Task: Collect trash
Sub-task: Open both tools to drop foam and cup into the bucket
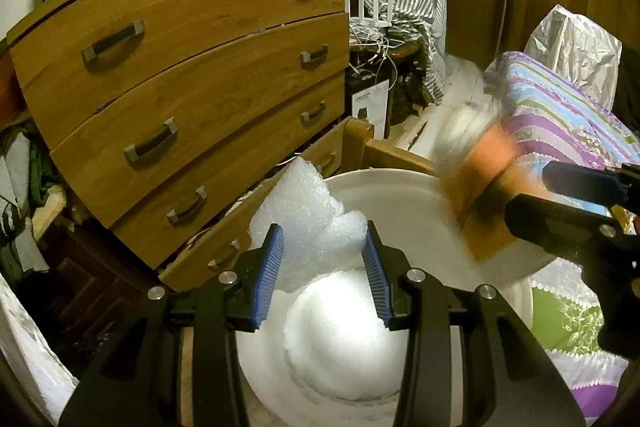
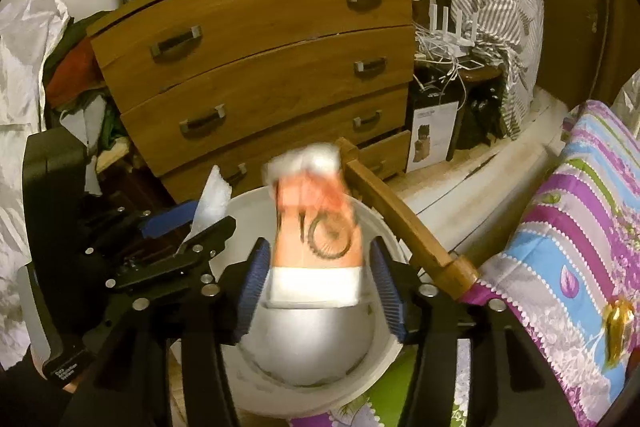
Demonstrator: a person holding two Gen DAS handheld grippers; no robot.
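Observation:
A white round bin (image 1: 400,183) stands beside the bed, also in the right wrist view (image 2: 384,355). My left gripper (image 1: 324,247) is over it, blue pads on either side of a white foam sheet (image 1: 304,211); the sheet still touches both pads. More white foam (image 1: 340,339) lies in the bin. My right gripper (image 2: 316,267) is open above the bin. An orange and white packet with a bicycle picture (image 2: 316,235) is blurred between its pads, apart from them, over the bin mouth. It shows blurred in the left wrist view (image 1: 476,163).
A wooden chest of drawers (image 1: 180,99) stands just behind the bin. A wooden bed frame rail (image 2: 400,211) runs along the bin's right side, with a purple striped bedspread (image 2: 580,227). Clothes pile at left; cables and a router at back right.

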